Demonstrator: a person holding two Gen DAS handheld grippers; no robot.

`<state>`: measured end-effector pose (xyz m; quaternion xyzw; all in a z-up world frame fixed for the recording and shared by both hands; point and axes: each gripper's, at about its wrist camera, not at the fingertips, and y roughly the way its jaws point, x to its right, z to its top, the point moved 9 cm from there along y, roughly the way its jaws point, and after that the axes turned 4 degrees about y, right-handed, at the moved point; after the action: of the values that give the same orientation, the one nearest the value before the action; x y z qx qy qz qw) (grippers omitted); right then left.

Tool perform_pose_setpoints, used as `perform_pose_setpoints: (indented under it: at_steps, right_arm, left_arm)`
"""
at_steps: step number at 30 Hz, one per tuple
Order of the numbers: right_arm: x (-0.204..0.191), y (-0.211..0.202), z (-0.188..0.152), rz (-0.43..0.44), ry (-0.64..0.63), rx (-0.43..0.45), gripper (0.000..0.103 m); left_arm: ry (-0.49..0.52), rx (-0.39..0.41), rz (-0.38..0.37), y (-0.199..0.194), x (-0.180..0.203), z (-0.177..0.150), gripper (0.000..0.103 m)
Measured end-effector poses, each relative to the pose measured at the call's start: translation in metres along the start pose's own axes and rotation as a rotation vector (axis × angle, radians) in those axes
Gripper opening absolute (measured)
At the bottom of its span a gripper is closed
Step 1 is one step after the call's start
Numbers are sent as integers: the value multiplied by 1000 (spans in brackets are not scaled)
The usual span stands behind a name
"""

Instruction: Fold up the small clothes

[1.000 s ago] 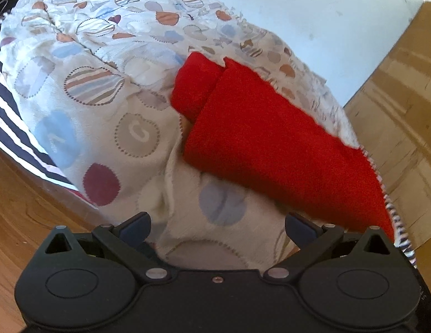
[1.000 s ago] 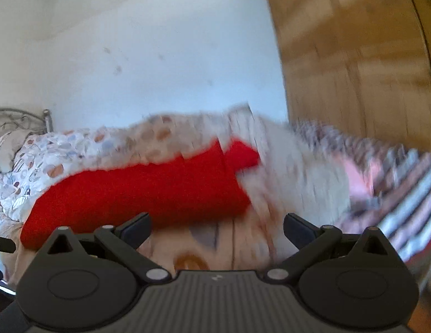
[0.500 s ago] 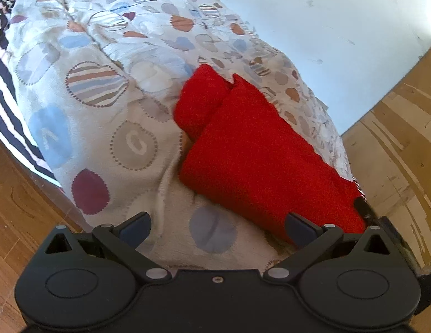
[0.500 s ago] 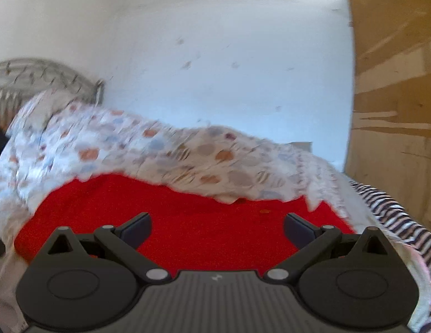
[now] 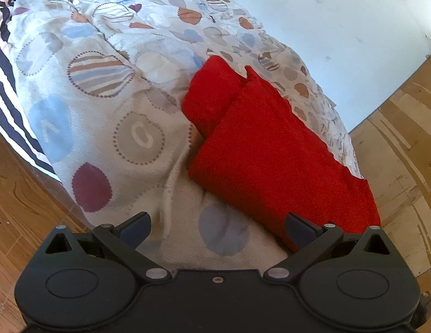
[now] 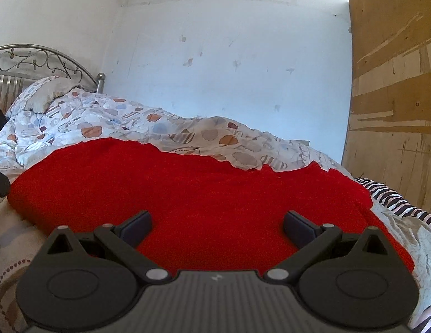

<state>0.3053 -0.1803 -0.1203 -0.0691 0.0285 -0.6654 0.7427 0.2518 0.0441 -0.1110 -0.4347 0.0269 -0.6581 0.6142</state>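
Observation:
A red knitted garment (image 5: 265, 149) lies folded on a patterned blanket (image 5: 104, 88); a smaller folded part sticks out at its far left end. My left gripper (image 5: 215, 229) is open, hovering over the blanket at the garment's near edge, its right fingertip (image 5: 298, 229) over the red cloth. In the right wrist view the same red garment (image 6: 187, 188) fills the middle. My right gripper (image 6: 217, 227) is open just above it, holding nothing.
The blanket covers a bed with a striped sheet (image 5: 7, 88) and a metal headboard (image 6: 35, 61). A white wall (image 6: 215, 69) stands behind, a wooden panel (image 6: 396, 83) at the right. Wooden floor (image 5: 21, 208) shows beside the bed.
The left gripper has moved closer over the blanket toward the garment. The right gripper swung around and now steadies low over the red garment; the earlier motion blur is gone.

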Motion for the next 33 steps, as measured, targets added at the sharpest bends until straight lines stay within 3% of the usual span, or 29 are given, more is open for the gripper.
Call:
perform_pose_setpoints:
  at_steps: [9,14,21,25,29,33]
  right_arm:
    - [1,-2,-2,-2,2,12,103]
    - [2,-2,-2,-3,1,15,103]
    - [2,-1,-2,-3,0,21,103]
    - [2,-2,-2,-3,-1,22,103]
    - [1,-2,-2,-4,-2,25,103]
    - [1,-2,-2,-4,-2,26,103]
  left_arm:
    - [16,35,-134,8,27,3,102]
    - [30,16,-143,36,35,12,102]
    - [-96,38,-180,56,27,27,102]
    - [-150,100,-216,52,28,35,102]
    - [-33,110,-162,55,43,37,102]
    - [-64,94,-114,63,33,37,102]
